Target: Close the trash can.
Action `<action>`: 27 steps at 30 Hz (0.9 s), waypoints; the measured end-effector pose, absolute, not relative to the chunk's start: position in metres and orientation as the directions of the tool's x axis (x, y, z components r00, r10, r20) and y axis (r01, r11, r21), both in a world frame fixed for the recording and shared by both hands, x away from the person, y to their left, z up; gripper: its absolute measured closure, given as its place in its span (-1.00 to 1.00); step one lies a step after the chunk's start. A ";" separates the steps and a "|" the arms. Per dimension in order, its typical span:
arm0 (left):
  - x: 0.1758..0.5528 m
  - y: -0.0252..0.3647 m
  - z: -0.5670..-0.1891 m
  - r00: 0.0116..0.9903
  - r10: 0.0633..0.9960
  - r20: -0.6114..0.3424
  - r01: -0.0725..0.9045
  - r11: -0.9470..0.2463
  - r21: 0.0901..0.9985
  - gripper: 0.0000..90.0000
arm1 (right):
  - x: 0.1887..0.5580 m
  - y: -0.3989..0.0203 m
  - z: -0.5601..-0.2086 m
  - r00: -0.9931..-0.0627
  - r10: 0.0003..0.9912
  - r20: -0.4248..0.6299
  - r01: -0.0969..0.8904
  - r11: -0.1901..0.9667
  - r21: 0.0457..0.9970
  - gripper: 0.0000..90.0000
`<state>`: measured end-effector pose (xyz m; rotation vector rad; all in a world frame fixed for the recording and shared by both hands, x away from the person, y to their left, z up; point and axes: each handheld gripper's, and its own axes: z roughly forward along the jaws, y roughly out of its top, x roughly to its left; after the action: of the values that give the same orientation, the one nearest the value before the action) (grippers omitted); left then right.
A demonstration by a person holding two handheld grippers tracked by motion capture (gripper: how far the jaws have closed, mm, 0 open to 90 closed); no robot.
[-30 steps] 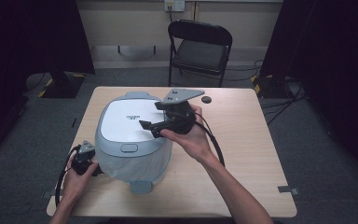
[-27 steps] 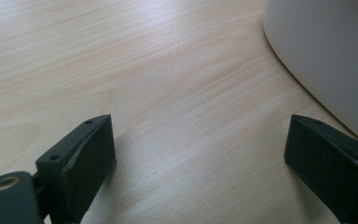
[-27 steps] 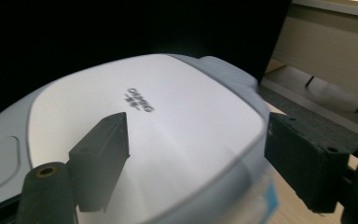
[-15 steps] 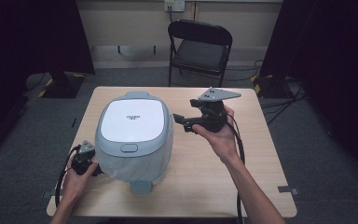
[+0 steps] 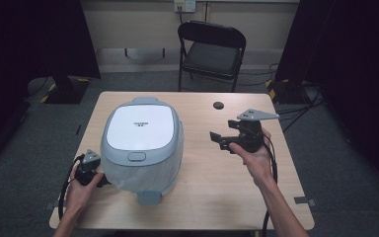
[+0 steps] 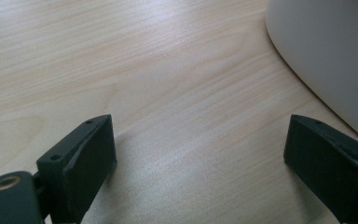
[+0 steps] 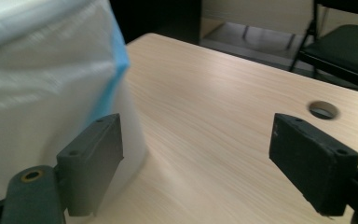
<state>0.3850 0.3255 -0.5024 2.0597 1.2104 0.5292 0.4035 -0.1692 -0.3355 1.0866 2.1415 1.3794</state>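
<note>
Currently left gripper [image 5: 100,178] sits low on the table [image 5: 217,187] at the front-left corner of the rice cooker [image 5: 140,143], jaws spread wide, nothing between them. Cooker is left of table centre, lid closed. Right gripper [image 5: 217,139] is held above the table, well right of the cooker, jaws apart and empty.

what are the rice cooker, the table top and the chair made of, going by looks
Rice cooker: looks like moulded plastic, a smooth white lid panel on a pale blue-grey shell with soft sheen and rounded seams.
Table: light wood or wood-look laminate; straight printed-looking grain with a satin glare in the left gripper view.
Folding chair: thin black tubing, probably painted metal, with a dark padded-looking seat.
</note>
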 end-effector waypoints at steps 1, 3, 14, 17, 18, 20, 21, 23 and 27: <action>0.385 0.325 -0.502 0.484 0.875 0.005 0.598 -0.335 0.728 -0.81 | 0.402 -0.174 -0.339 -0.618 0.783 0.076 0.415 0.242 0.877 -0.64; 0.385 0.326 -0.502 0.485 0.875 0.005 0.597 -0.335 0.728 -0.81 | 0.399 -0.184 -0.346 -0.608 0.791 0.075 0.428 0.246 0.869 -0.57; 0.385 0.326 -0.503 0.486 0.874 0.004 0.597 -0.336 0.728 -0.81 | 0.391 -0.221 -0.398 -0.533 0.843 0.073 0.523 0.260 0.812 -0.63; 0.385 0.326 -0.503 0.486 0.874 0.004 0.597 -0.336 0.728 -0.81 | 0.388 -0.228 -0.416 -0.518 0.852 0.081 0.551 0.260 0.793 -0.65; 0.385 0.326 -0.503 0.486 0.874 0.004 0.597 -0.336 0.729 -0.81 | 0.387 -0.230 -0.422 -0.506 0.859 0.083 0.561 0.254 0.788 -0.65; 0.385 0.326 -0.503 0.486 0.874 0.004 0.597 -0.336 0.728 -0.81 | 0.387 -0.235 -0.433 -0.488 0.869 0.083 0.583 0.254 0.771 -0.66; 0.385 0.326 -0.503 0.486 0.874 0.004 0.597 -0.335 0.729 -0.81 | 0.387 -0.237 -0.438 -0.481 0.872 0.086 0.595 0.252 0.763 -0.66; 0.385 0.326 -0.503 0.486 0.874 0.004 0.597 -0.335 0.729 -0.81 | 0.386 -0.242 -0.447 -0.461 0.884 0.080 0.611 0.250 0.751 -0.65; 0.385 0.326 -0.503 0.486 0.874 0.003 0.597 -0.335 0.729 -0.81 | 0.386 -0.251 -0.464 -0.403 0.913 0.066 0.628 0.224 0.745 -0.61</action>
<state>0.3848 0.3258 -0.5025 2.0588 1.2088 0.5269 0.3862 -0.2512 -0.4639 1.4247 2.1172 1.0047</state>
